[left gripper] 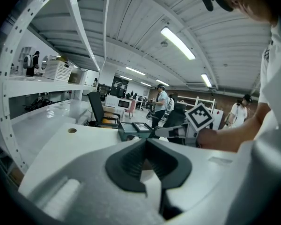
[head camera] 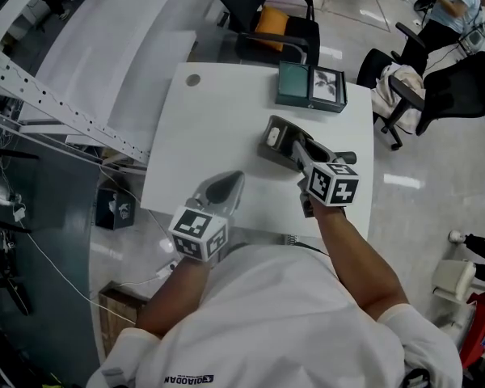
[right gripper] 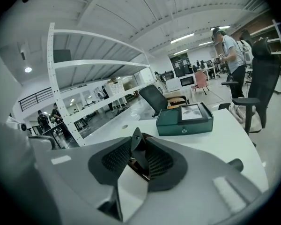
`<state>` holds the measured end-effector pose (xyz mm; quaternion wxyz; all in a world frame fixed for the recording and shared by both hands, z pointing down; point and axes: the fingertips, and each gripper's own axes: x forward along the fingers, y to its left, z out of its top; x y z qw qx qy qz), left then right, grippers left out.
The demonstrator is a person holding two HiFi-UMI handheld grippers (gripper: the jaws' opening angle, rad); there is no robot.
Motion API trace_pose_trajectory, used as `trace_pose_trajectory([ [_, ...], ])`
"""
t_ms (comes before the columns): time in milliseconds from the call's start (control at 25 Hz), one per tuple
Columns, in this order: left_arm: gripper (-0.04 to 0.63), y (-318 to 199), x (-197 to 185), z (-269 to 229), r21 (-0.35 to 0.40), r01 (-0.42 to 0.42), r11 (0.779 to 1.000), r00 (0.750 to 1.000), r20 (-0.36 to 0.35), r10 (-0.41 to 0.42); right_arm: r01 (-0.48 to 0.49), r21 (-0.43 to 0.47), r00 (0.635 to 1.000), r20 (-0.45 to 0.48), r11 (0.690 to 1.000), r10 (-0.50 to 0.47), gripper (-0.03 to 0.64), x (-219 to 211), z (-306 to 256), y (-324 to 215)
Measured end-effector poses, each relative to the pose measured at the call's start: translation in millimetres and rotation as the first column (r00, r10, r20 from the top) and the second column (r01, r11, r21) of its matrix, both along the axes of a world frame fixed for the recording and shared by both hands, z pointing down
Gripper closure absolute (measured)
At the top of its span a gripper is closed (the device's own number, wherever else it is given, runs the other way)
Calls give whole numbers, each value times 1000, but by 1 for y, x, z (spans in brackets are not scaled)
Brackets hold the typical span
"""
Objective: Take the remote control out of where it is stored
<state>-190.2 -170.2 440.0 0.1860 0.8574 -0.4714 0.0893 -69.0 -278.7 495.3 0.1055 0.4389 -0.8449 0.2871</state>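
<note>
Clamped a thin dark thing, seemingly the remote control (right gripper: 134,148), in the right gripper (right gripper: 138,161), jaws partly closed, near the table's (head camera: 226,111) right edge. Had the left gripper (left gripper: 145,159) closed, empty. Judged grasped, not yet carried clear.

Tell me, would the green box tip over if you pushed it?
Probably not: the green box is low and wide, sitting flat on the white table. It would likely slide on that smooth top. Its straight sides suggest it is stiff, not squashy.
</note>
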Motion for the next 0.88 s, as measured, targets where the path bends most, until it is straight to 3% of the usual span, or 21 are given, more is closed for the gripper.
trace_pose_trajectory([
  [440,592,1,8,1,2,-13,1000,1000,-5,13,-65,69,993,100,996,58,544,36,-44,7],
  [880,592,-8,37,5,-10,-75,997,997,4,75,-158,9,968,200,987,153,548,97,-39,29],
])
